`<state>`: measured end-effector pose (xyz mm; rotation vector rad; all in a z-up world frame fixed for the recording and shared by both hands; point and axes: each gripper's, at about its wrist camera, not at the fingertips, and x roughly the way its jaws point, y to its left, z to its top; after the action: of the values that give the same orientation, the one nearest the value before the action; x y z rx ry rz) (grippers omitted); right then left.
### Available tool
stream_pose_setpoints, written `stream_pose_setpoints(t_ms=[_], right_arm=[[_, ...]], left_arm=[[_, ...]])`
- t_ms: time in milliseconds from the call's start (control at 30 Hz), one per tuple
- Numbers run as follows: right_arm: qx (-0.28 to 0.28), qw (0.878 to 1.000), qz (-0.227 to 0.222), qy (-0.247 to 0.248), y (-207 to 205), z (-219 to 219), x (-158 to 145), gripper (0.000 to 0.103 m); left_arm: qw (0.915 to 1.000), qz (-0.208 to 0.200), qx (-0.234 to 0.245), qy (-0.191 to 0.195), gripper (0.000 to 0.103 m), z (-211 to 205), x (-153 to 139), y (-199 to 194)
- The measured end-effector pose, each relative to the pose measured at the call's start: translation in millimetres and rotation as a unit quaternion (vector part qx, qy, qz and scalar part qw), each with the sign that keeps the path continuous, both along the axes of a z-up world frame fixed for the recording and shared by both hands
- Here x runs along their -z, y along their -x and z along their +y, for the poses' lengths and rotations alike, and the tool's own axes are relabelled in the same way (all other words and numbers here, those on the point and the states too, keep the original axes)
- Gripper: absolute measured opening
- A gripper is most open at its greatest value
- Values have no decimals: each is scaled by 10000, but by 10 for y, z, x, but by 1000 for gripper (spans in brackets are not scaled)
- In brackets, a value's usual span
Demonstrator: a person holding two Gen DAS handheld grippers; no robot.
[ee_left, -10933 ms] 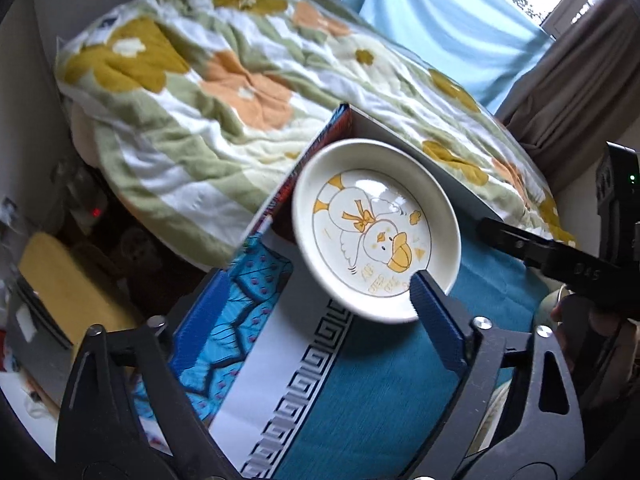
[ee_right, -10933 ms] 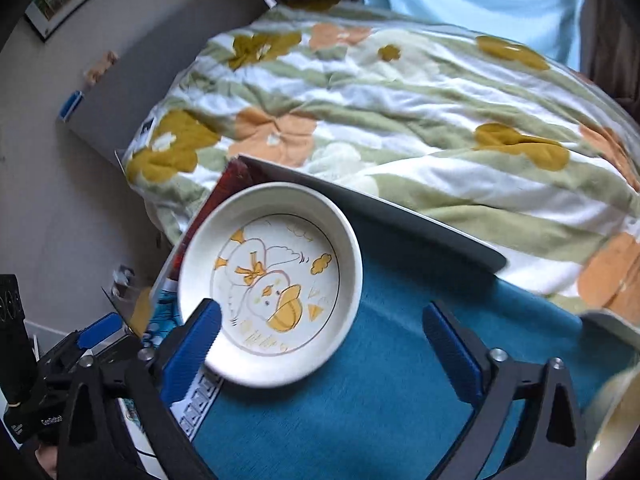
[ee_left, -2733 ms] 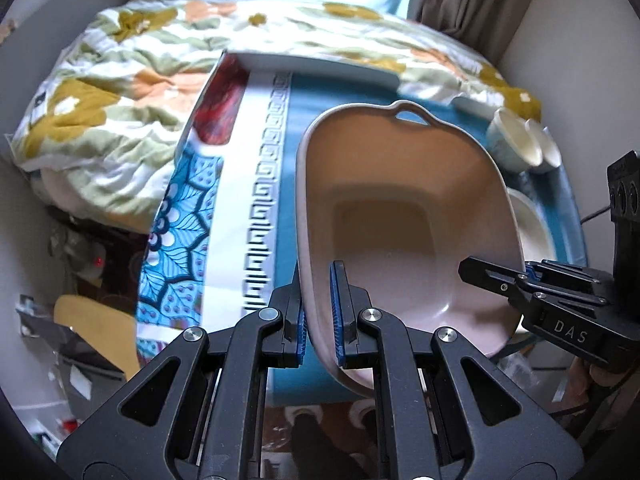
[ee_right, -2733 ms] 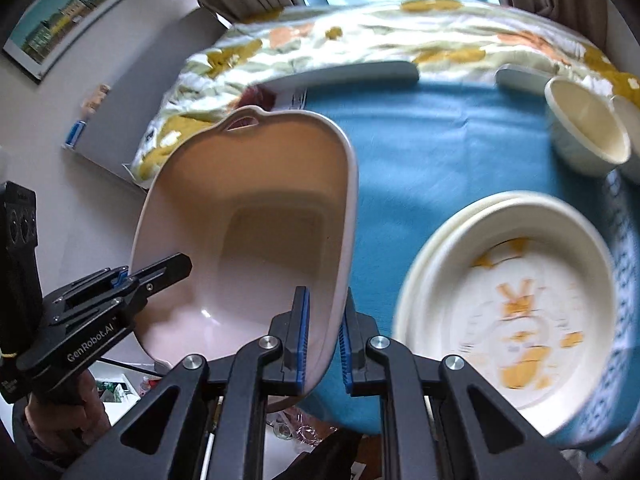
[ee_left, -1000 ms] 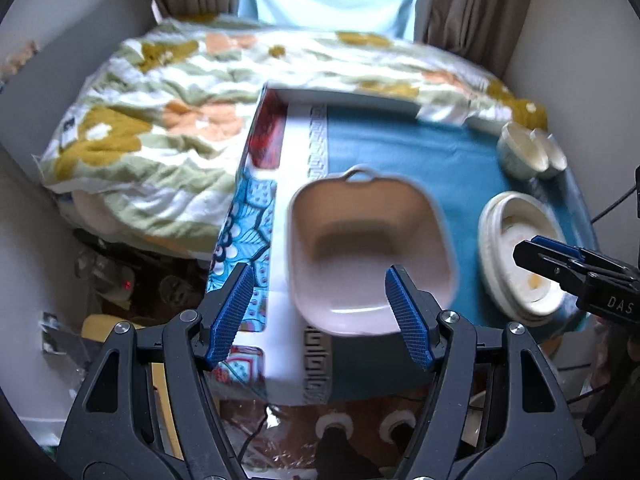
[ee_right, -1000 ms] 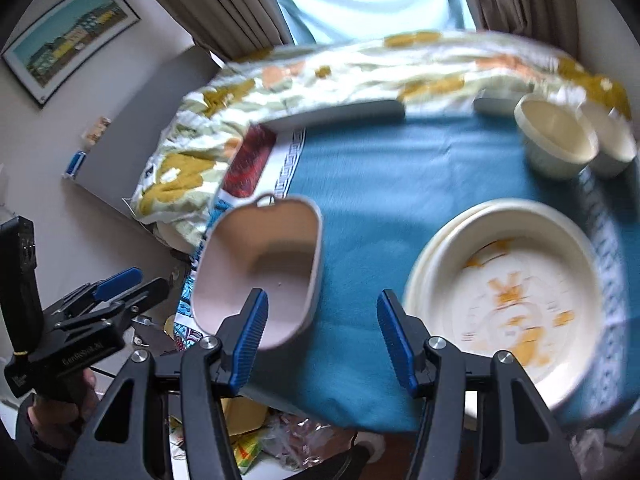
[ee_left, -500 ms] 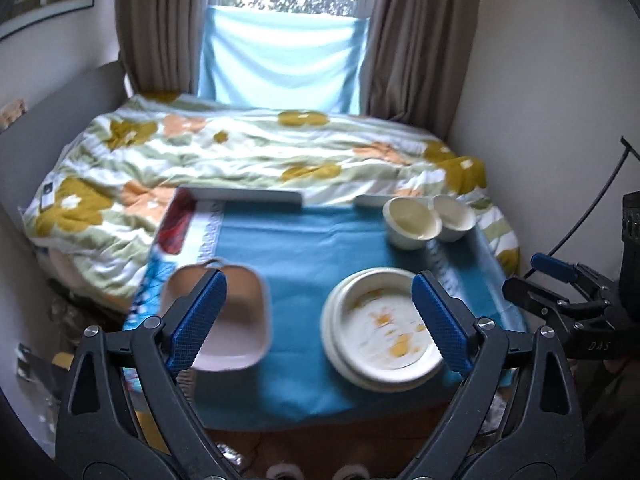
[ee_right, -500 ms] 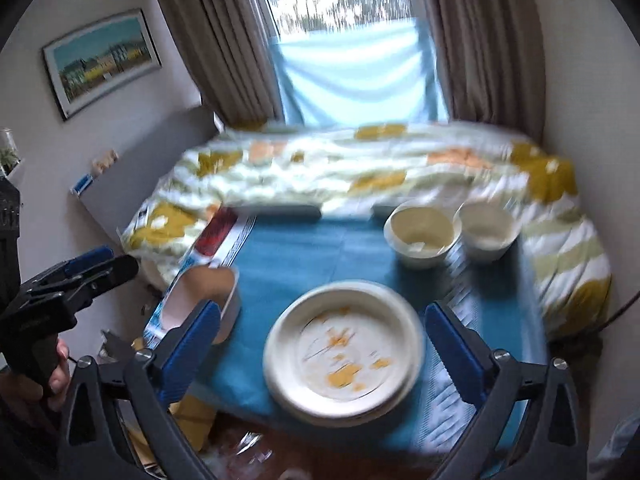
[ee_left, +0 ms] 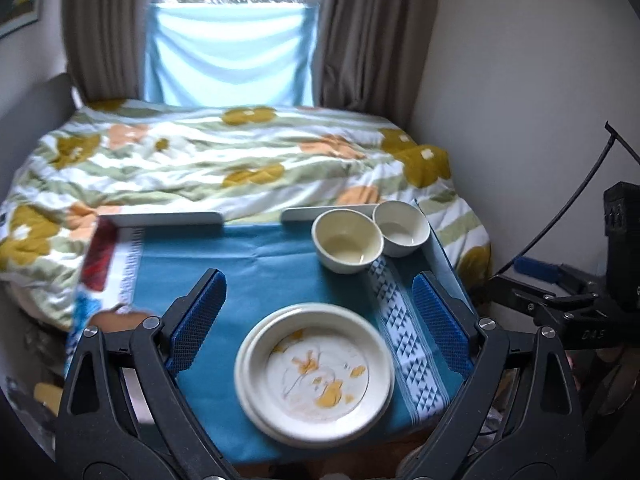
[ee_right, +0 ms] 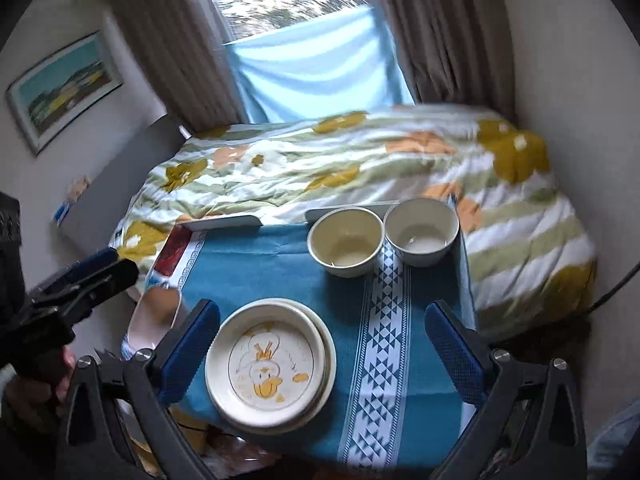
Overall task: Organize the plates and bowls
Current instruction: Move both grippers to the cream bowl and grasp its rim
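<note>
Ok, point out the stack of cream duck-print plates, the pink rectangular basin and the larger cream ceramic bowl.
Stack of cream duck-print plates (ee_right: pixel 266 364): right wrist view, centre of the top plate.
Pink rectangular basin (ee_right: pixel 158 312): right wrist view, its inner wall.
Larger cream ceramic bowl (ee_left: pixel 346 242): left wrist view, its inside.

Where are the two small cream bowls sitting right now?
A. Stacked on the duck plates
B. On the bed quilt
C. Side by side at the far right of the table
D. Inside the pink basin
C: the two small cream bowls stand next to each other beyond the duck plates, on the blue tablecloth.
</note>
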<state>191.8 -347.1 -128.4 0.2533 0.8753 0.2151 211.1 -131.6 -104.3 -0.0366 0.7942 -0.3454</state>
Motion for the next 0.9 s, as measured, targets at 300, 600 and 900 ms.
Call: stream_pose_setpoints(t_ms=[300,600,900], right_arm=[[839,9895,1008,-613,-899,-204,683,73],[1219,9679,1952,-1012,-1569,-164,1525,41],[1445,9610,2072,-1125,-1695,-233,1717,24]], left_arm=[[9919,1134,568,-47,87,-396,815,-1392],[9681,2284,1033,-49,48,-604,1727,-2179],[9563,2640,1255,85,16,-744,2065,-2411]])
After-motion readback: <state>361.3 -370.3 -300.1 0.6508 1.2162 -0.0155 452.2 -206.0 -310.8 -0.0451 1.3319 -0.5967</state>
